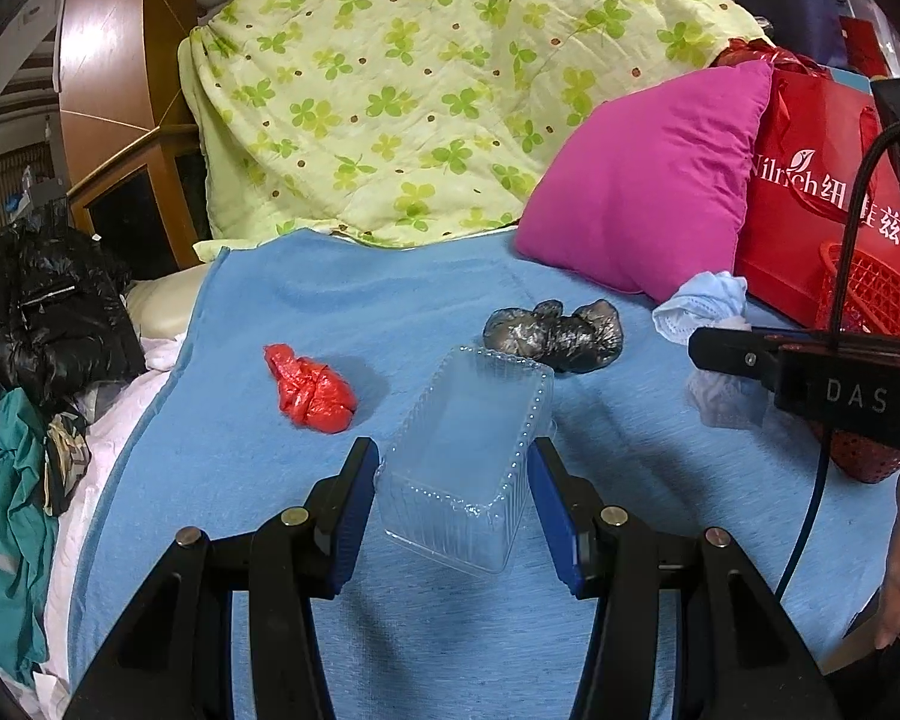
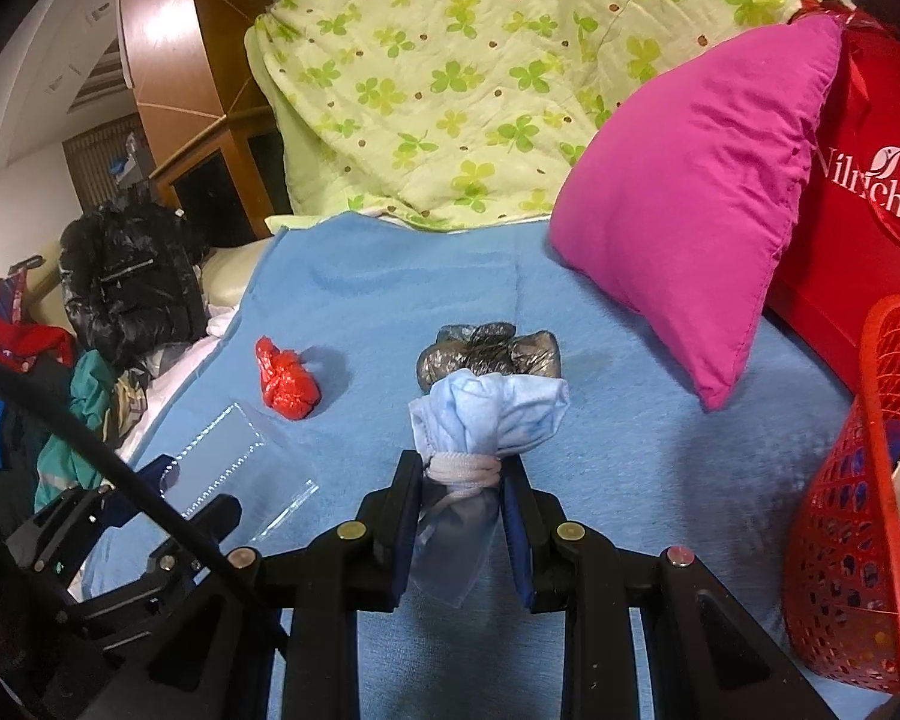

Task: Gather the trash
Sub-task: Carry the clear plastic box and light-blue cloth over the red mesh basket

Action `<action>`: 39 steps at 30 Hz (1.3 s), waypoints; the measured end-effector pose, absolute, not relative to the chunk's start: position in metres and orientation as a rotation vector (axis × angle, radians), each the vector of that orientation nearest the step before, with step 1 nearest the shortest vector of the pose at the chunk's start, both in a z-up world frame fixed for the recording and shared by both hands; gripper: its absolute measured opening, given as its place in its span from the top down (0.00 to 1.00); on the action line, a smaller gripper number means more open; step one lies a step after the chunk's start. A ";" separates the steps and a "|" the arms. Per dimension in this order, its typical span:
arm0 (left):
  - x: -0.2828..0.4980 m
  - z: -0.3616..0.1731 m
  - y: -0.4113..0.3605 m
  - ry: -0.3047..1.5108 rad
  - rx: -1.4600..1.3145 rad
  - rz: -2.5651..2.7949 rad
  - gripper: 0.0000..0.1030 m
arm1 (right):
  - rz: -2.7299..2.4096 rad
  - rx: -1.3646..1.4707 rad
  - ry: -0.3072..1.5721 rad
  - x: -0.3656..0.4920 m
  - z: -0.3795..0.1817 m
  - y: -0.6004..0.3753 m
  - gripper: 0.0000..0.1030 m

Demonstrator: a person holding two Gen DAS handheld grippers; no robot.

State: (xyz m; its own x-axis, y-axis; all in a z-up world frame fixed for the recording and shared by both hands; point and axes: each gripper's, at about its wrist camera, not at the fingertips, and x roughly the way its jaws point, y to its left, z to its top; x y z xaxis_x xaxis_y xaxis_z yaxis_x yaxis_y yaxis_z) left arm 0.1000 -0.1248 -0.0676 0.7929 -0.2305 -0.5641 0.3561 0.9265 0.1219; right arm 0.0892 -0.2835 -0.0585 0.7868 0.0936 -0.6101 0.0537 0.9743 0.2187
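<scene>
A clear plastic box lies on the blue blanket. My left gripper is open with its fingers on either side of the box. A crumpled red bag lies left of the box and a crumpled grey-black bag lies behind it. My right gripper is shut on a wadded light blue face mask, held above the blanket; the mask also shows in the left wrist view. The red bag, the grey-black bag and the clear box show in the right wrist view.
A red mesh basket stands at the right edge of the blanket, with a red paper bag behind it. A magenta pillow and a green clover quilt lie at the back. A black jacket and clothes lie left.
</scene>
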 end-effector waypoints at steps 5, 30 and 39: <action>0.094 -0.064 -0.131 0.578 0.228 -0.319 0.48 | 0.015 0.245 0.630 0.079 -0.050 -0.292 0.73; 0.052 -0.019 -0.195 0.476 0.336 -0.380 0.48 | -0.029 0.304 0.443 0.021 -0.011 -0.340 0.73; 0.038 -0.007 -0.215 0.446 0.367 -0.400 0.48 | -0.058 0.345 0.386 0.001 -0.001 -0.364 0.73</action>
